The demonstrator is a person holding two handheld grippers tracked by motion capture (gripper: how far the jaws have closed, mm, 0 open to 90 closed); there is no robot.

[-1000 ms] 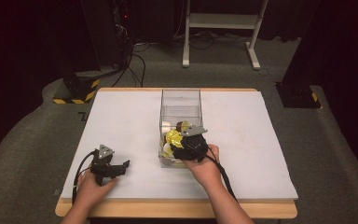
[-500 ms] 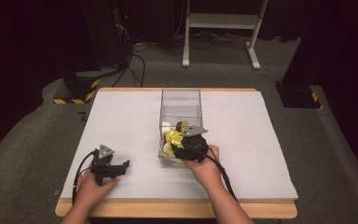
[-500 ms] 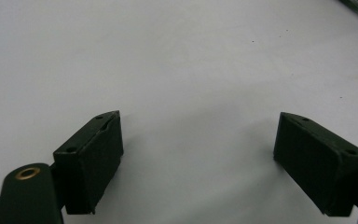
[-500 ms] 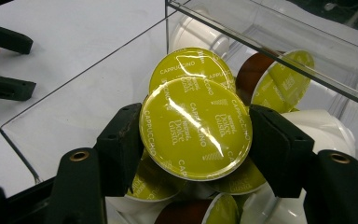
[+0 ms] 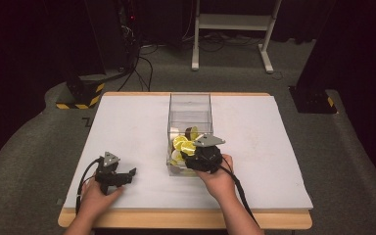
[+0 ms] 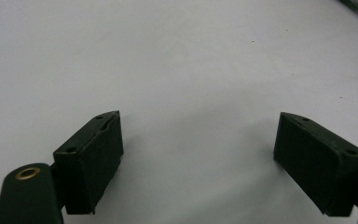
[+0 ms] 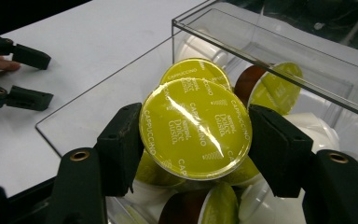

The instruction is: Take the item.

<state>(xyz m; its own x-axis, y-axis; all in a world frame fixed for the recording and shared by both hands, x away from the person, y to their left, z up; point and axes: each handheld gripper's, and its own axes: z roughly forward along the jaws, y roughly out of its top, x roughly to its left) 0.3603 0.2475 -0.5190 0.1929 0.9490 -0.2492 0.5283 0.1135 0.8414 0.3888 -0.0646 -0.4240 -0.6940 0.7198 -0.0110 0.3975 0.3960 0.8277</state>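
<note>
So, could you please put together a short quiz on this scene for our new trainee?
1. True or false: the left gripper holds a capsule.
2. What word is printed on the yellow-green lid of the coffee capsule between the right gripper's jaws?
3. Where do the other capsules lie? A) on the white table B) in the clear plastic box C) on the floor

Key: 1. False; its jaws stand open over bare table. 2. Cappuccino. 3. B.
</note>
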